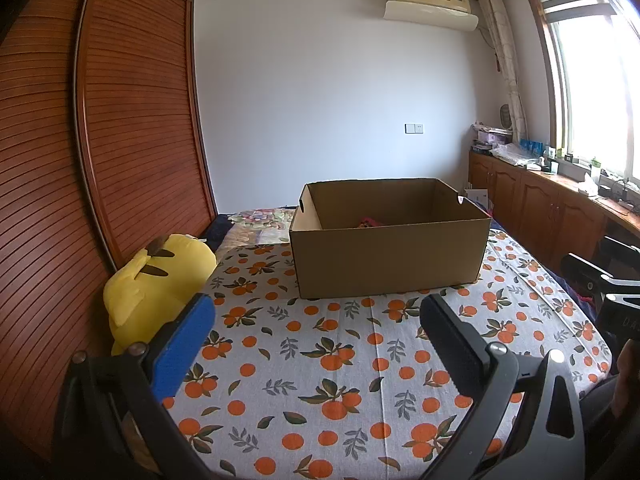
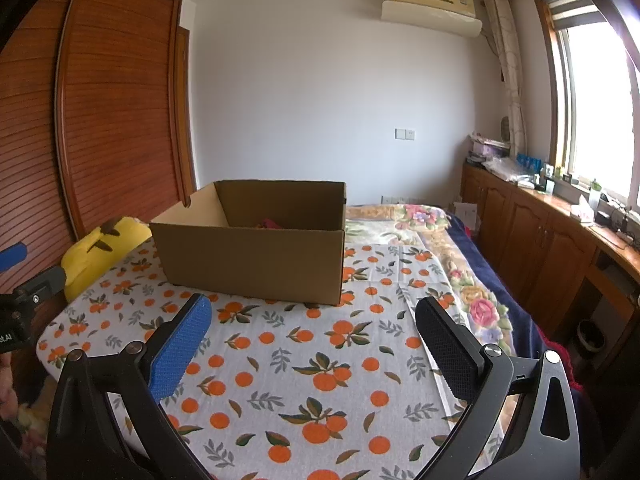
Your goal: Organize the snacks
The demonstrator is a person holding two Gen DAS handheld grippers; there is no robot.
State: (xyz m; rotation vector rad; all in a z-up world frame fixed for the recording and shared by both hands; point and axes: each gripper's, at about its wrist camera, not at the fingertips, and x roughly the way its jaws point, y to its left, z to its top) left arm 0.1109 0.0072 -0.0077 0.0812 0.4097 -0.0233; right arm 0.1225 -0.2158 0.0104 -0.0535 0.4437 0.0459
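Cardboard box (image 1: 388,252), open-topped, on orange-print bed (image 1: 320,360); pink packet (image 1: 370,222) inside. Left gripper (image 1: 316,344), right gripper (image 2: 312,344): fingers wide, holding nothing. Yellow plush (image 1: 152,292) beside.

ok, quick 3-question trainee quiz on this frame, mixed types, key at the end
1. True or false: the left gripper holds a snack.
2. What sits against the wardrobe, left of the cardboard box? A) yellow plush toy B) kettle C) shoe
3. Fill in: the sheet under the box is printed with ____.

Key:
1. False. Its jaws stand open with nothing between them, as do those of the right gripper.
2. A, the yellow plush toy.
3. Oranges.
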